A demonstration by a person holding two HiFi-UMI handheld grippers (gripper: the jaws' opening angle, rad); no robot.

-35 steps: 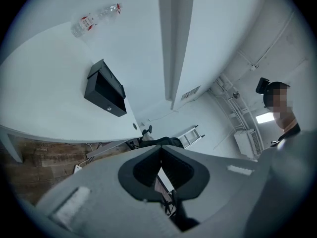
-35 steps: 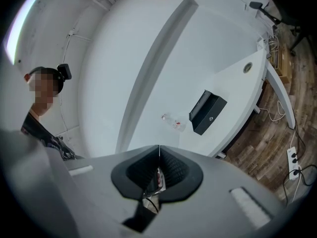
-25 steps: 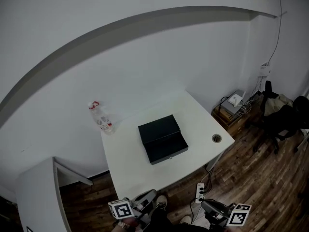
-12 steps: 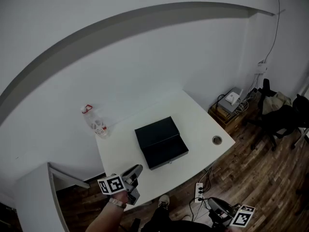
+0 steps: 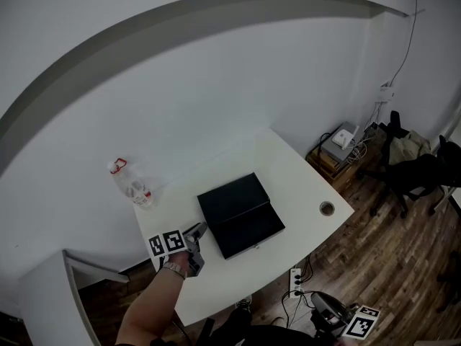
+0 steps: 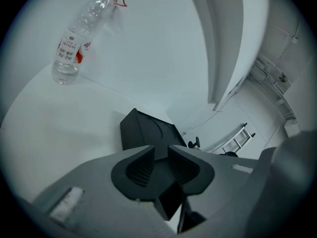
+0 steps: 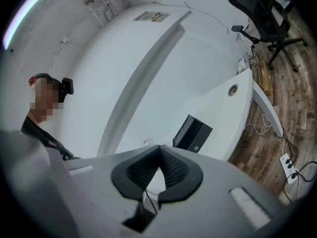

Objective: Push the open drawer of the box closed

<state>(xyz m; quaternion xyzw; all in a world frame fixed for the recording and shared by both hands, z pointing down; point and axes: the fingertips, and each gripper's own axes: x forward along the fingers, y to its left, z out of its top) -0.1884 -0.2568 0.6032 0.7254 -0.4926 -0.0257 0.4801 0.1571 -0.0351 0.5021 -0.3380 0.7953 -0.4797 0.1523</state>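
Left gripper point(image 5: 197, 230) has advanced over table point(image 5: 292, 179) toward box point(image 5: 238, 209).

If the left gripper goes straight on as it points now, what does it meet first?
Probably the box, dead ahead of the left gripper; nothing shows between them, though depth is unclear.

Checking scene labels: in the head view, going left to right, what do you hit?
water bottle → left gripper → black box → cable hole in the desk → office chair
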